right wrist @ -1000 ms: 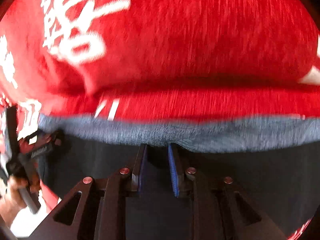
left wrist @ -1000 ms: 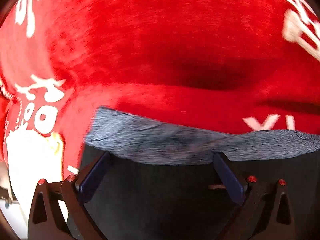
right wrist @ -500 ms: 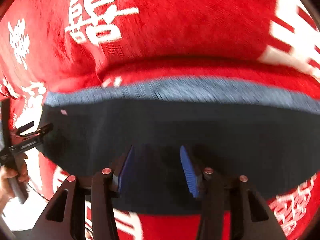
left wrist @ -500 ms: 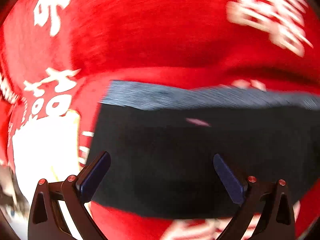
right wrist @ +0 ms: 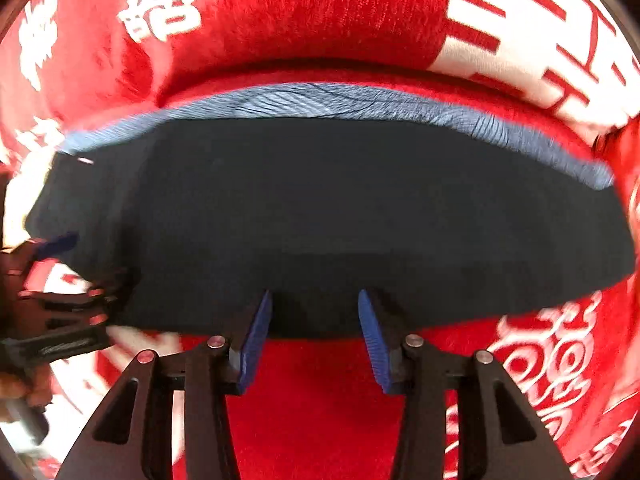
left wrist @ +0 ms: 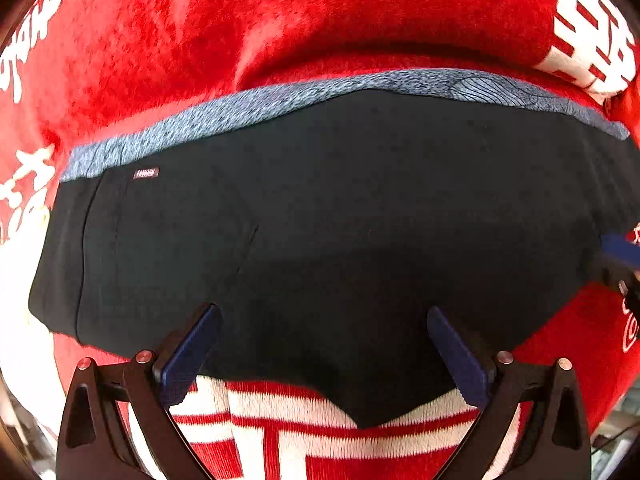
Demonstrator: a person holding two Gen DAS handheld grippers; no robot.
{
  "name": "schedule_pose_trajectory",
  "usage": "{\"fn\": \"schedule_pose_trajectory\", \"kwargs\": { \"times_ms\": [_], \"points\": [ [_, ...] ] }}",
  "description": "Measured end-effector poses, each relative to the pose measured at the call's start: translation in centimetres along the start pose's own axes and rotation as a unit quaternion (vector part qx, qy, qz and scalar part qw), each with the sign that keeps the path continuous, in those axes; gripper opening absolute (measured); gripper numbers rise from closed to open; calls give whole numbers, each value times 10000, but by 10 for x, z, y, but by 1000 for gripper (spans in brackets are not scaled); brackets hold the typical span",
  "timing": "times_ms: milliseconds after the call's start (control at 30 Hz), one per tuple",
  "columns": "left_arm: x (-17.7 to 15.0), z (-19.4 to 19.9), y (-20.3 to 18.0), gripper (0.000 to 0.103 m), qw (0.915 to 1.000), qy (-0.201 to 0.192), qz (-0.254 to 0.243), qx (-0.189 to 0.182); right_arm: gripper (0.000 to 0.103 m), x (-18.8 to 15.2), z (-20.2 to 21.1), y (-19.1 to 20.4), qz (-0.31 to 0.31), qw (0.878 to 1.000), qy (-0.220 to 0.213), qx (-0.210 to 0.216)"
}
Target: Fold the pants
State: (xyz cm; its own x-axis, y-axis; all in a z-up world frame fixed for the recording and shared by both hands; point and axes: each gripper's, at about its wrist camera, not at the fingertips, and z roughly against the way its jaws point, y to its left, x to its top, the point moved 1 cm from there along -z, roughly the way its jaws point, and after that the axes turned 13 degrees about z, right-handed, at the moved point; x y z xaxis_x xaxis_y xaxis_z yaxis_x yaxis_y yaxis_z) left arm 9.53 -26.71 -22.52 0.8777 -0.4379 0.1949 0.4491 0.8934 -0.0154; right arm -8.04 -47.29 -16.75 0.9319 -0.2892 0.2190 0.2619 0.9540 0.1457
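The dark navy folded pants with a heathered blue waistband [left wrist: 320, 216] are seen across the middle of both frames, flat on a red plush blanket with white characters [left wrist: 132, 40]. The left gripper [left wrist: 320, 356], jaws spread wide, and the right gripper [right wrist: 314, 332], jaws parted and empty, are best lowered onto the near edge squarely before the next fold is taken.

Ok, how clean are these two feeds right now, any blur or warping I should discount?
Left wrist view: sharp, the pants and their small label crisp, though fisheye bows the grey waistband. Right wrist view: softer, with motion smear at the left edge, over the left tongs; the red blanket curves strongly at the rim.
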Motion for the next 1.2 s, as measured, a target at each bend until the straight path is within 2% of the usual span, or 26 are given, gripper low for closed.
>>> {"fn": "schedule_pose_trajectory", "kwargs": {
  "times_ms": [133, 267, 367, 467, 533, 567, 600, 700, 800, 967, 1033, 1067, 1100, 1133, 1200],
  "points": [
    [4, -2, -1, 103, 9999, -16, -68, 77, 49, -14, 10, -6, -366, 9979, -106, 529],
    [0, 3, -16, 103, 9998, -77, -70, 142, 49, -15, 2, -12, -689, 9941, -160, 821],
    [0, 3, -24, 103, 9999, -56, -19, 132, 49, -16, 4, -27, -1051, 9878, -274, 1119],
    [0, 4, -28, 103, 9999, -80, -55, 142, 47, -8, -17, -22, -1525, 9772, -249, 1454],
    [0, 1, -25, 103, 9999, -76, -60, 142, 12, -7, -30, -27, -2020, 9650, -118, 1666],
    [2, -4, -5, 103, 9999, -64, -46, 136, 11, -9, -32, -29, -2227, 9588, -179, 1753],
    [2, -4, -6, 103, 9999, -58, -47, 151, 8, -12, -30, -30, -2303, 9567, -215, 1768],
    [1, -5, 1, 103, 9997, -129, -118, 187, 7, -21, -30, -22, -2140, 9640, -137, 1569],
    [2, -7, 3, 103, 9996, -129, -118, 211, 3, -29, -33, -16, -1863, 9742, 226, 1254],
    [4, 2, 2, 103, 9996, 3, -71, 258, 8, -39, -12, -22, -1663, 9770, 175, 1321],
    [2, 10, -3, 103, 9998, 35, -88, 201, 28, -45, -2, -33, -1713, 9787, 183, 1120],
    [1, 15, -8, 103, 9998, 62, -118, 165, 34, -47, 1, -38, -1773, 9779, 172, 1093],
    [0, 18, -12, 103, 9998, 66, -149, 151, 46, -52, 5, -46, -1880, 9762, 159, 1072],
    [-2, 22, -18, 103, 9997, 69, -191, 145, 50, -56, 7, -51, -1957, 9749, 148, 1052],
    [-7, 28, -34, 103, 9994, 109, -300, 131, 51, -67, 12, -62, -2099, 9721, 189, 1035]
  ]
}}
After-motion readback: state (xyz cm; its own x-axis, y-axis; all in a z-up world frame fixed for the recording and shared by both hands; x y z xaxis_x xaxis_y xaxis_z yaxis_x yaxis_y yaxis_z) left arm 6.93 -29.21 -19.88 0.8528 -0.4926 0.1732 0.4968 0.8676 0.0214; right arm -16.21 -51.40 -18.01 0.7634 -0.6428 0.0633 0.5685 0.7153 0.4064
